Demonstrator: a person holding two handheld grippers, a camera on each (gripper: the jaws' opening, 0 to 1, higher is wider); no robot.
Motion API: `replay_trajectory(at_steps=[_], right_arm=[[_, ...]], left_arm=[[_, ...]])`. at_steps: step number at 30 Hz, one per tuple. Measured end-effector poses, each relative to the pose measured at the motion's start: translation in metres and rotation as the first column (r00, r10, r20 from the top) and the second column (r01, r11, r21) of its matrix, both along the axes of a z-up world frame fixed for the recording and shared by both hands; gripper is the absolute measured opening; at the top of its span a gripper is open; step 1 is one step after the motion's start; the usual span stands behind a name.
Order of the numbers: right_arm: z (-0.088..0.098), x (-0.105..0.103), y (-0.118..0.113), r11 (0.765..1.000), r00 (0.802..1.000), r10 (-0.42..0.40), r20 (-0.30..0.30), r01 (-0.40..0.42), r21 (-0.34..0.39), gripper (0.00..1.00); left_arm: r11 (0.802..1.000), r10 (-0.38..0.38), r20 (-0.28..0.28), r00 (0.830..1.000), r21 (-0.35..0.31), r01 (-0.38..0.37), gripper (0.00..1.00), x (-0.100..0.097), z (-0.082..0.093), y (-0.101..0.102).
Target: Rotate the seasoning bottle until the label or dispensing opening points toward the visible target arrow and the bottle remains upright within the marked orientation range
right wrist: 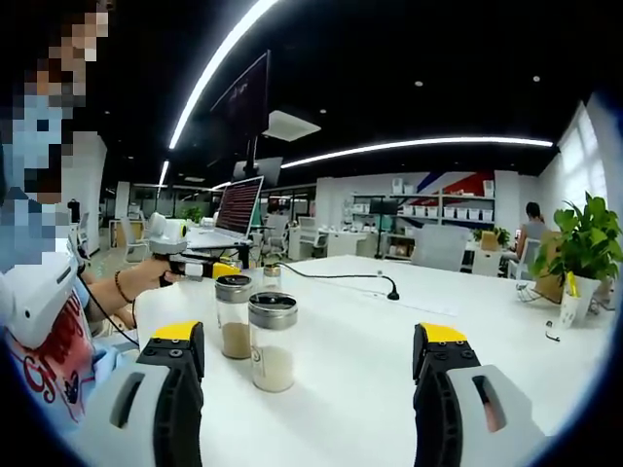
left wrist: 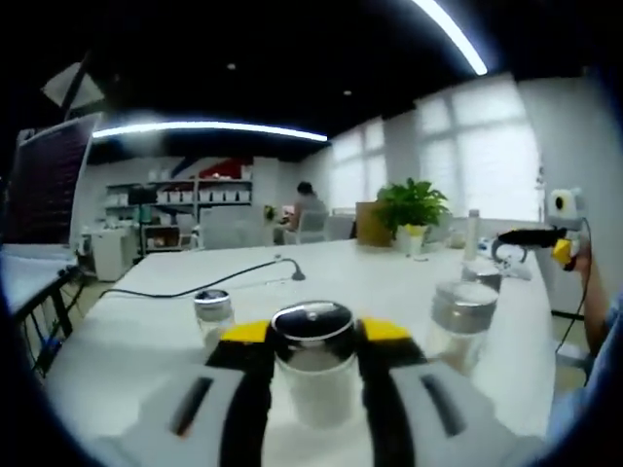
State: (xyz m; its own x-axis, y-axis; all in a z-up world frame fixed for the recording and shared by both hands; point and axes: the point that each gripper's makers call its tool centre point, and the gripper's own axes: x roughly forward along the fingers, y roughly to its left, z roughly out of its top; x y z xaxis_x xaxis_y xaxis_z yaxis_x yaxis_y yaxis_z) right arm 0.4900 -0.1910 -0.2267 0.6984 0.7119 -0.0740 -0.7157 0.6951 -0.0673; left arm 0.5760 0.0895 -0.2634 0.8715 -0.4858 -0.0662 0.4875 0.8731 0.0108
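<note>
Broad white matt table [left wrist: 146, 331]; the clear glass seasoning bottle with rounded chrome lid [left wrist: 313, 362] stands upright on it, clamped between the left gripper [left wrist: 313, 341]'s yellow-tipped black jaws; right gripper [right wrist: 310, 360] gapes wide, holding nothing. Judgement: twist slowly about the vertical axis; smooth glass may slip; no target arrow discernible. Two metal-capped glass shakers [right wrist: 255, 336] stand close together nearby.

Glass seasoning bottle [left wrist: 313, 375], shiny metal lid
</note>
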Motion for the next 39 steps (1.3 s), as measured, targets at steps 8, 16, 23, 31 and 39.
replay_trajectory(at_steps=[8,16,23,31,39], right_arm=[[0.000,0.000,0.001,1.000,1.000,0.004,0.007,-0.004,0.000,0.90],[-0.002,0.002,-0.001,1.000,1.000,-0.003,0.000,0.003,-0.005,0.91],[0.002,0.001,0.000,1.000,1.000,-0.005,0.025,0.005,-0.009,0.91],[0.000,0.000,0.001,1.000,1.000,0.000,0.017,0.000,-0.007,0.91],[-0.001,-0.001,0.003,1.000,1.000,0.001,0.019,-0.001,-0.015,0.91]], left_arm=[[1.000,0.014,-0.001,1.000,0.010,-0.014,0.34,-0.012,-0.003,-0.002],[1.000,-0.006,-0.002,1.000,0.000,0.006,0.34,-0.029,-0.009,-0.009],[1.000,-0.004,-0.016,1.000,-0.022,0.004,0.34,-0.038,-0.015,-0.011],[1.000,-0.001,-0.036,0.999,-0.024,0.000,0.34,-0.041,-0.027,-0.011],[1.000,-0.003,-0.035,0.999,-0.009,0.003,0.34,-0.042,-0.031,-0.011]])
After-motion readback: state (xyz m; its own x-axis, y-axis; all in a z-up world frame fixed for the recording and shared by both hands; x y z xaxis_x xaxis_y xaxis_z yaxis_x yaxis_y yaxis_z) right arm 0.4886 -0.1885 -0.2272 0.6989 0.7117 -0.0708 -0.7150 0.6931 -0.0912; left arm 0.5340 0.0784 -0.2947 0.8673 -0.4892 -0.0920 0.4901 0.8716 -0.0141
